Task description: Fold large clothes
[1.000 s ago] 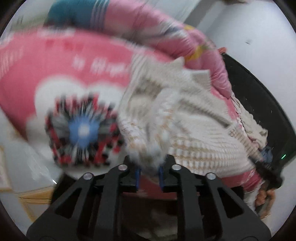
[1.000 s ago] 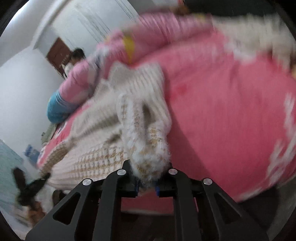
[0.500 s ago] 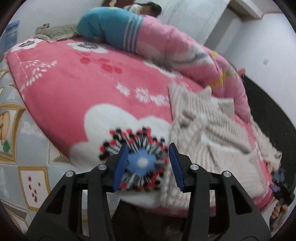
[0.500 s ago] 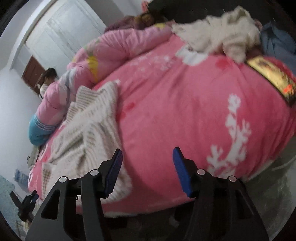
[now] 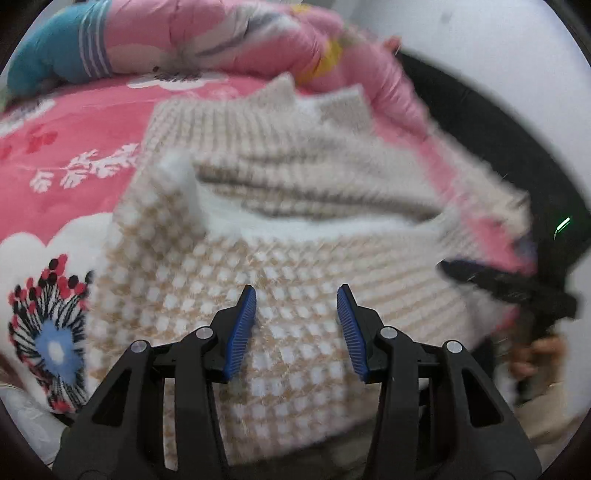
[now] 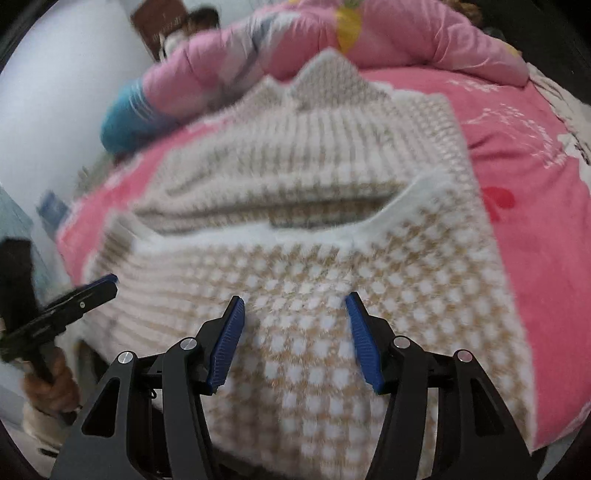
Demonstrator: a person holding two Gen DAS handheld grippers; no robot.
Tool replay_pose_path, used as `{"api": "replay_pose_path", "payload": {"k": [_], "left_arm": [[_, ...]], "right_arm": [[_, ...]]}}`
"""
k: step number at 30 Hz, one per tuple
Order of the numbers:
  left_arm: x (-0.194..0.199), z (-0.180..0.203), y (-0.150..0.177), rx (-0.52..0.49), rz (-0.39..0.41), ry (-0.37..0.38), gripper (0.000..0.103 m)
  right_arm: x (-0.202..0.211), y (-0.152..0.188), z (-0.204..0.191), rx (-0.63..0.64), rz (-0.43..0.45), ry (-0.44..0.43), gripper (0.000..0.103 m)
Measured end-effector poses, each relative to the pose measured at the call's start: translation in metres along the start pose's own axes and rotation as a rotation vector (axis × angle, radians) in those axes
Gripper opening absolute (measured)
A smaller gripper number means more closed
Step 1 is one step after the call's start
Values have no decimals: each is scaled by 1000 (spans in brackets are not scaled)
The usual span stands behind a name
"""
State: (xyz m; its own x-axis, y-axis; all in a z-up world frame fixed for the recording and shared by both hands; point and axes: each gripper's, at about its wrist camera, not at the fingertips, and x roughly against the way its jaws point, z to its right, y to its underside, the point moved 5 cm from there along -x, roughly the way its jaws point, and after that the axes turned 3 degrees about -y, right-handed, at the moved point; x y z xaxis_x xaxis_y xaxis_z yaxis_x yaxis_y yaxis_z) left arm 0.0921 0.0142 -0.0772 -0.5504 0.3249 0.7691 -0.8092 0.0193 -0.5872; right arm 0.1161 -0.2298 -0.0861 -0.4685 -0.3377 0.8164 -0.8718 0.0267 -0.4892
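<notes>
A cream and tan knitted sweater (image 5: 295, 206) (image 6: 314, 221) lies folded on the pink bed cover (image 5: 74, 129) (image 6: 535, 229), its checked part nearest me. My left gripper (image 5: 295, 295) hovers over the sweater's near edge. Its jaws are closing, with the knit seen behind the gap and nothing pinched by the blue pads (image 5: 242, 328). My right gripper (image 6: 294, 301) hangs over the same checked part, jaws closing too, pads off the cloth. Each view shows the other gripper: the right gripper (image 5: 498, 284) at the sweater's right end, the left gripper (image 6: 74, 299) at its left end.
A rolled pink quilt (image 5: 221, 37) (image 6: 388, 40) with a blue end (image 5: 48, 62) lies along the far side of the bed. A person (image 6: 192, 22) is at the back. A dark headboard (image 5: 480, 129) borders the bed. A flower print (image 5: 51, 321) marks the cover's near left.
A second ago both grippers were shut on bunched sweater cloth. They let go, swung out to the sides, and now both face the laid-down sweater with jaws apart.
</notes>
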Motion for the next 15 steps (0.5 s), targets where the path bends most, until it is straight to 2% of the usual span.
{"api": "replay_pose_path", "payload": {"k": [1,2,3,4,7,12,14,15], "left_arm": [[-9,3,4,-30,-7,-58,29],[-12,4,6,-44,1,-94,24],[-13,5,8,-57,15,-122,15],[-11,5,8,-65,31,-131,9],[-1,6,3,-60,64,-110,6],[26,9,-19,-72,175,-123,6],[21,5,-23,-66,172,-137,6],[10,2,-20,-63,144,-141,7]], "right_arm": [[-1,1,1,3,4,7,33],[0,2,2,6,4,29,25],[1,4,4,4,4,41,12],[4,5,6,-8,9,24,9],[21,3,1,9,54,41,7],[53,-17,-6,15,177,34,7],[45,-23,-5,19,184,44,7],[33,-23,-4,22,171,59,7]]}}
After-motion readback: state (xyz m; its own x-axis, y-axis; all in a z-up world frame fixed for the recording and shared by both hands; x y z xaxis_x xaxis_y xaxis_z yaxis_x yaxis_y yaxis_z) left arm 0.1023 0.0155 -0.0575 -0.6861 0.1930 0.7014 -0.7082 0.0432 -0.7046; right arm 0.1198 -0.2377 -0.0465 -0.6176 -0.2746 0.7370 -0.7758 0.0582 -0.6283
